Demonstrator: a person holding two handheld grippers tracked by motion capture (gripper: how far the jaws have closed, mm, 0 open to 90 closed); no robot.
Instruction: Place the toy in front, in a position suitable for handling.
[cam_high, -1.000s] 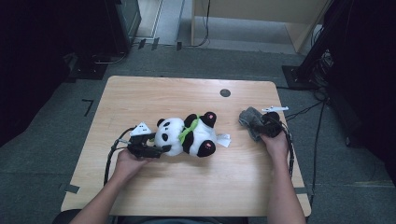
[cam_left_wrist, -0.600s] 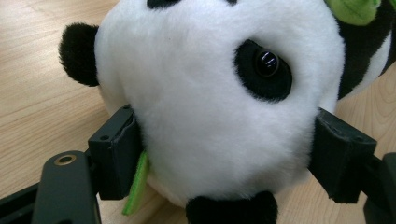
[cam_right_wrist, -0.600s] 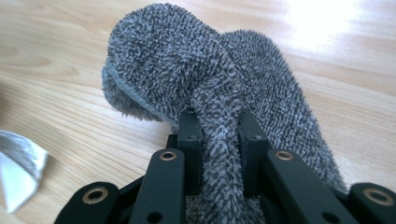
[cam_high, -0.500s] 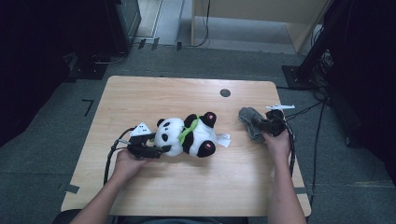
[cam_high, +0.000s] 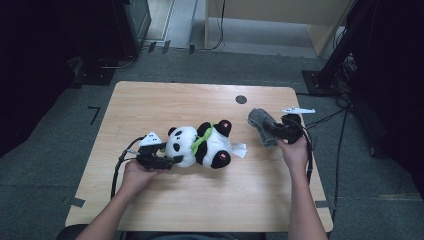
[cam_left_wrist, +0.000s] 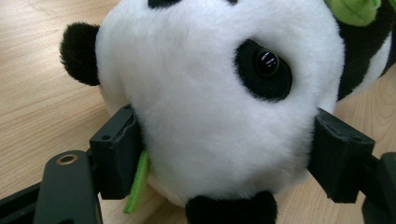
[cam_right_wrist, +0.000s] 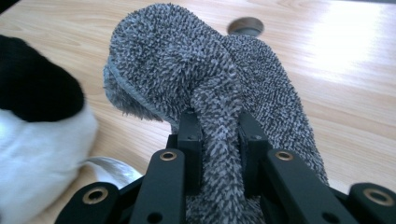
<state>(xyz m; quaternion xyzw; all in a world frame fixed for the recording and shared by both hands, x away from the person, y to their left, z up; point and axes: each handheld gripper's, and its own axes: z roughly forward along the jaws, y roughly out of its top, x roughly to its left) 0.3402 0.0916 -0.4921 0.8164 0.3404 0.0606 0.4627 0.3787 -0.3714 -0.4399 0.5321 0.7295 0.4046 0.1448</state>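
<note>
A black-and-white plush panda (cam_high: 205, 145) with a green neck ribbon lies on its side mid-table. My left gripper (cam_high: 172, 160) is shut on its head: in the left gripper view both jaws press into the white head (cam_left_wrist: 210, 93), one on each side. A grey fuzzy cloth (cam_high: 260, 120) sits right of the panda. My right gripper (cam_high: 272, 131) has just been closing, and its jaws now pinch a fold of the cloth (cam_right_wrist: 187, 60) between them (cam_right_wrist: 219, 140). The cloth's free end stands up off the wood. One panda paw (cam_right_wrist: 37, 140) lies just left of it.
The wooden table (cam_high: 200, 210) has a round cable hole (cam_high: 241, 99) just behind the cloth. A white tag (cam_high: 240, 149) sticks out from the panda toward the cloth. Dark equipment and cables stand on the floor around the table.
The right gripper has closed on the grey cloth and risen a little, pulling the cloth up into a bunch. The left hand and the panda have stayed where they were.
</note>
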